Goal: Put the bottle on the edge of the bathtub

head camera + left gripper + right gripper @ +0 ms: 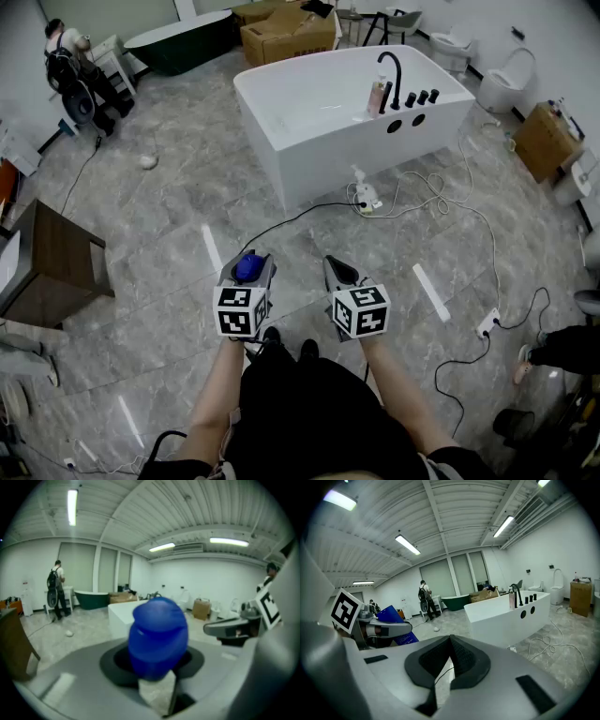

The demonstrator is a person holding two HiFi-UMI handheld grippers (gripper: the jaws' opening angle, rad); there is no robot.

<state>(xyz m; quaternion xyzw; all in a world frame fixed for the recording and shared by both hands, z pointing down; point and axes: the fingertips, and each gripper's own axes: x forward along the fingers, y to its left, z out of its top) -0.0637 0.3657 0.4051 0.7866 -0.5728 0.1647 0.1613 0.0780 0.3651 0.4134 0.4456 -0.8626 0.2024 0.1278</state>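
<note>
Clamping the blue bottle [157,637], left tool [250,266] pointed toward the white bathtub [309,141], well apart; right tool [449,657] beside it had jaws together, nothing between them

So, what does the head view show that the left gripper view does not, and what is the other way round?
Only the head view shows the person's forearms and the cables on the floor. Only the left gripper view shows the ceiling lights. Both show the blue bottle held in the left gripper, the right gripper, the white bathtub and the dark green tub.
</note>
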